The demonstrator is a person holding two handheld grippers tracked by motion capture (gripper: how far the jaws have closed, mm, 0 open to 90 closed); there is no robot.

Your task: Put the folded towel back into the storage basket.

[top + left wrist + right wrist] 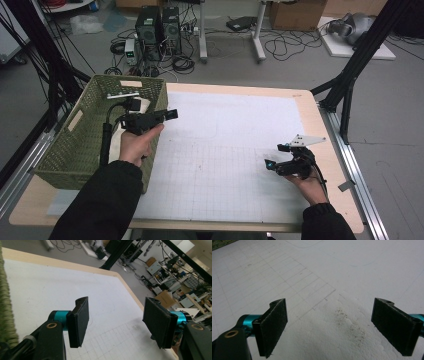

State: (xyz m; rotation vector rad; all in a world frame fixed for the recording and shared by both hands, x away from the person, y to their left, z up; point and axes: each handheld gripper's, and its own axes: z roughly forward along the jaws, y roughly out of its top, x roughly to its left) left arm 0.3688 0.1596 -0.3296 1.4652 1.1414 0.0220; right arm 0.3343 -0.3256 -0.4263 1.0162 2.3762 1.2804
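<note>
My left gripper [169, 114] is held above the right rim of a green woven basket [75, 145] and points out over the white gridded mat [225, 150]. In the left gripper view, the left gripper [116, 322] has its jaws wide apart with nothing between them, and the basket's weave [5, 315] runs along the left edge. My right gripper [276, 155] rests low over the mat near the table's right side. In the right gripper view the right gripper [337, 327] is open too, with bare mat and some dark specks [349, 325] below it.
Inside the basket lie a silver rod [122, 95] and a pale flat item [145, 105]. The wooden table edge [310, 115] borders the mat. A black frame post [350, 80] stands off the right corner. Computer towers [160, 27] and cables sit on the floor beyond.
</note>
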